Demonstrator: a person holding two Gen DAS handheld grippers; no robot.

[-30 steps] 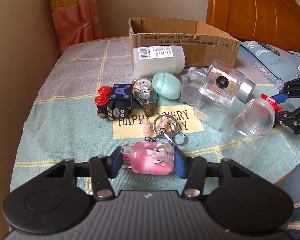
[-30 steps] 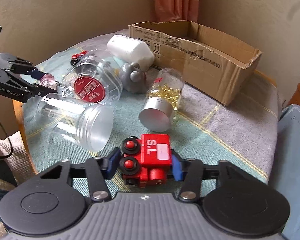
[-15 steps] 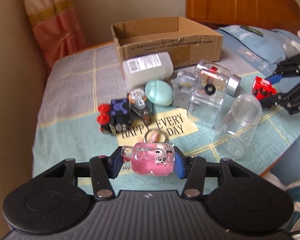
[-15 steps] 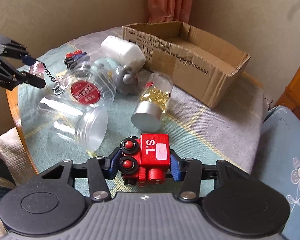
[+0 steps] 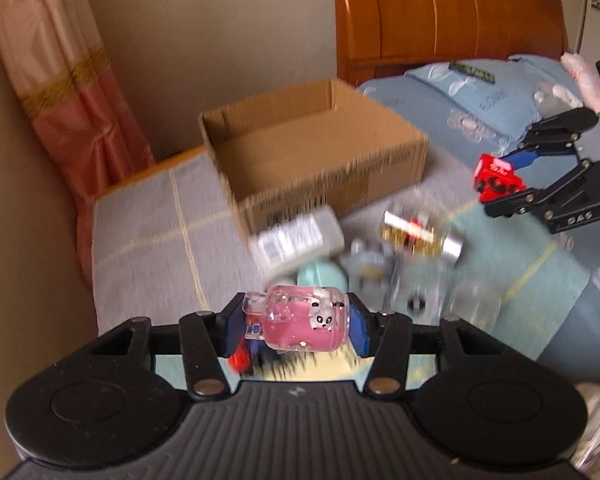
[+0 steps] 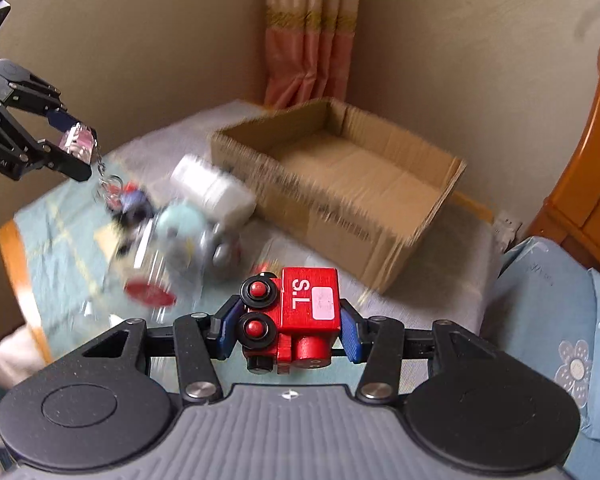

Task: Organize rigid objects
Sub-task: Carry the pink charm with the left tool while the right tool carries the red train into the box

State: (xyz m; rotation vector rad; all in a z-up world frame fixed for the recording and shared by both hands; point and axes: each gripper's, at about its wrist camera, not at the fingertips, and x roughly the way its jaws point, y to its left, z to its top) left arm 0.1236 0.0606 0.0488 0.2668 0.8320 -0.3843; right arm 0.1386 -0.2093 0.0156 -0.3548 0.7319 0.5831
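Carry step in hand: both tongs are loaded and clear of the worktop (image 6: pixel 452 264), with the box (image 6: pixel 340 176) ahead of each.

Left tongs (image 5: pixel 298 322) pinch the pink charm (image 5: pixel 304 322) side to side between the blue pads (image 5: pixel 358 330); in the right view its chain (image 6: pixel 106 178) hangs free below the grip. Right tongs (image 6: pixel 288 322) pinch the red train (image 6: pixel 296 316) across its body, wheels facing left, "S.L" face up.

The box stands open and looks empty as far as you can see. The bottle (image 6: pixel 212 190) lies just against its near wall, between your tongs and the box; the other items (image 6: pixel 188 236) crowd beside it, blurred.

Next move, as judged: bring each load over the near wall and above the box floor, then spread the pads. Keep the two tongs apart over the opening. Watch the dangling chain: it could snag the rim or drag a loose item.
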